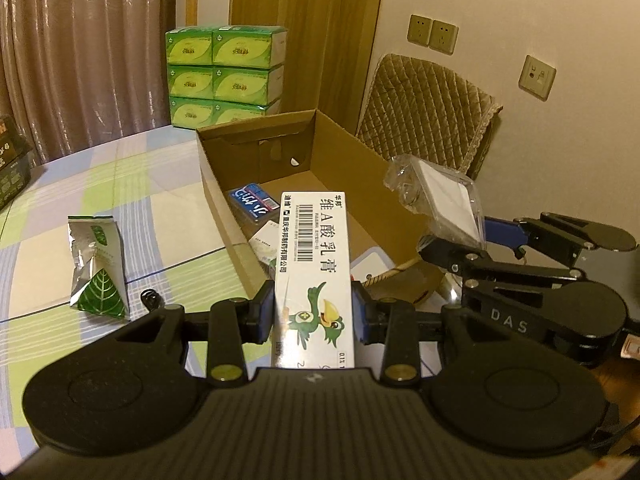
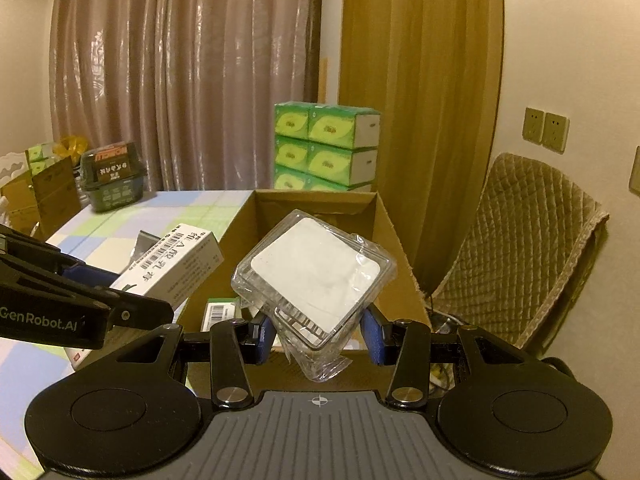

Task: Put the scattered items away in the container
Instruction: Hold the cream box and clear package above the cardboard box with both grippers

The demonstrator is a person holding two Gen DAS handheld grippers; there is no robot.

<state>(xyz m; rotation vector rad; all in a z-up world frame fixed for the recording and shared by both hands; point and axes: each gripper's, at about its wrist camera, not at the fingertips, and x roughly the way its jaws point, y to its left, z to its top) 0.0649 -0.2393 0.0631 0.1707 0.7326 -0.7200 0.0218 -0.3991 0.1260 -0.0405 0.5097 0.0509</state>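
A pleated brownish curtain (image 2: pixel 168 80) and a wooden door (image 2: pixel 420 100) close off the room behind my counter (image 1: pixel 48 256), which wears a checked cloth of green, blue and white. Six green tissue packs (image 1: pixel 226 74) are stacked at its far end, and a quilted tan chair (image 2: pixel 532 248) stands off the right edge.

The open brown cardboard box (image 1: pixel 336 152) lies lengthwise ahead of me. Much of its floor is hidden: I make out a blue packet (image 1: pixel 253 197) and some pale cartons beside it, but their print is too small to read. The far end of the box is in shadow, with bare floor showing between there and the packets.

My left gripper (image 1: pixel 314 310) is clamped on a long white ointment carton (image 1: pixel 314 268) with a barcode and a green cartoon bird; the carton juts forward over the box's near end. My right gripper (image 2: pixel 316 334) pinches a clear plastic clamshell case (image 2: pixel 316 276) holding a white square, tilted on one corner above the box's near end. Carton and case hang close side by side without touching.

Left of the box, a silver and green leaf-printed foil pouch (image 1: pixel 98 266) lies on the counter, a small dark clip (image 1: pixel 150 298) just beside it. At the counter's left end a dark green basket (image 2: pixel 114 184) is partly cut off.
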